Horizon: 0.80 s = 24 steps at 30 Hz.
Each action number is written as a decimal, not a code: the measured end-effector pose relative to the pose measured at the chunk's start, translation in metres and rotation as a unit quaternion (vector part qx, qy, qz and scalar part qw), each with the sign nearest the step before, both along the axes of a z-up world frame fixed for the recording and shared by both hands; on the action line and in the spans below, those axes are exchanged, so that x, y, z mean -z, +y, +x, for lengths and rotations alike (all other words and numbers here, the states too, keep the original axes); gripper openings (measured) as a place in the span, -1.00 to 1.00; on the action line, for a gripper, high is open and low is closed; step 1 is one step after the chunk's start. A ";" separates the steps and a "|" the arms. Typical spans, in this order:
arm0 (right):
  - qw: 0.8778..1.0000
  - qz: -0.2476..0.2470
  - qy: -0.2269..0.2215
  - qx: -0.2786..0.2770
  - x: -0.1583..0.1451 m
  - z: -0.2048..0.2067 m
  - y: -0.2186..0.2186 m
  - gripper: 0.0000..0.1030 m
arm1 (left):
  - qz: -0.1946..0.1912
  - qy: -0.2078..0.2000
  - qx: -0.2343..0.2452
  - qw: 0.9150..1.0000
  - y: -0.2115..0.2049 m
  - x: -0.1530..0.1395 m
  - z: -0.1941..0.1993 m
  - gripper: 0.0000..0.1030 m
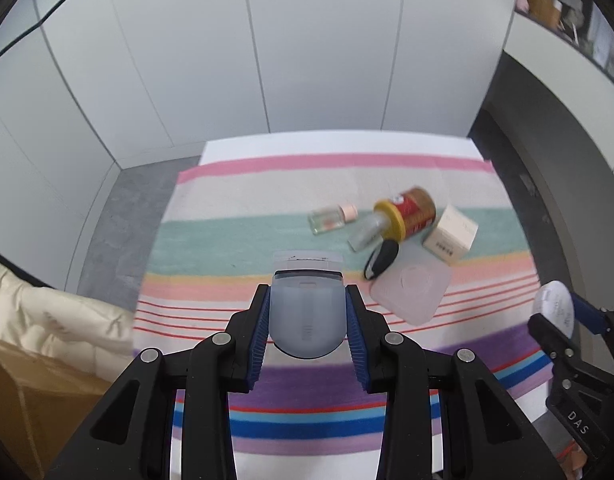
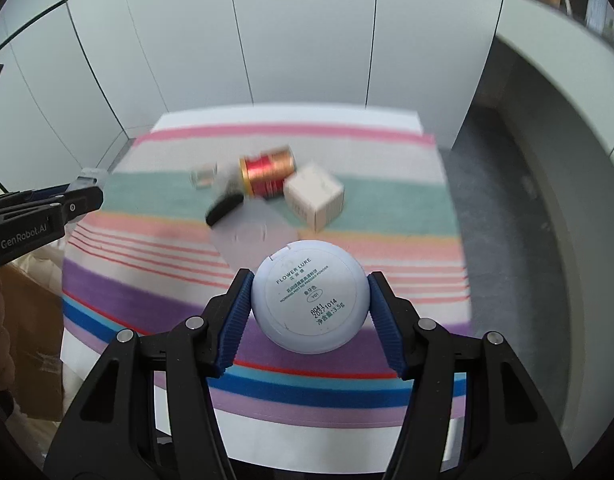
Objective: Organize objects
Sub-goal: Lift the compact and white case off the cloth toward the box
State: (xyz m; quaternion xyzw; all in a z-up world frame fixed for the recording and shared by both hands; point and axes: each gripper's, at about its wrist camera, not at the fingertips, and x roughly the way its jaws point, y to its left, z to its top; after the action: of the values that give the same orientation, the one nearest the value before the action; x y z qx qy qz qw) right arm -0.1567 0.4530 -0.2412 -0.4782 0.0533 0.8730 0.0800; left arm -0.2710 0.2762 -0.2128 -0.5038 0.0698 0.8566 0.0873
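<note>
My left gripper is shut on a pale grey-blue case with a clear cap, held above the striped cloth. My right gripper is shut on a round light-blue powder compact, label side up; it also shows in the left wrist view. On the cloth lie a red-gold can, a small glass bottle with a pink cap, a clear bottle, a black object, a cream box and a frosted square case.
The cloth covers a white table set against white wall panels. A cardboard box with cream fabric stands at the left. A grey floor strip and a curved white counter lie to the right.
</note>
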 end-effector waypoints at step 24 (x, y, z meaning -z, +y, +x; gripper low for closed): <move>0.995 0.044 0.085 -0.008 -0.211 0.022 -0.001 0.17 | -0.009 0.099 -0.040 0.994 -0.008 -0.184 0.041 -0.29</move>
State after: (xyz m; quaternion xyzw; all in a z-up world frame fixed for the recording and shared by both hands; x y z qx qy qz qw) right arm -0.1351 0.4523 -0.0298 -0.3990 0.0176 0.9124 0.0896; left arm -0.2295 0.2680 -0.0290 -0.4196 0.0657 0.9044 0.0407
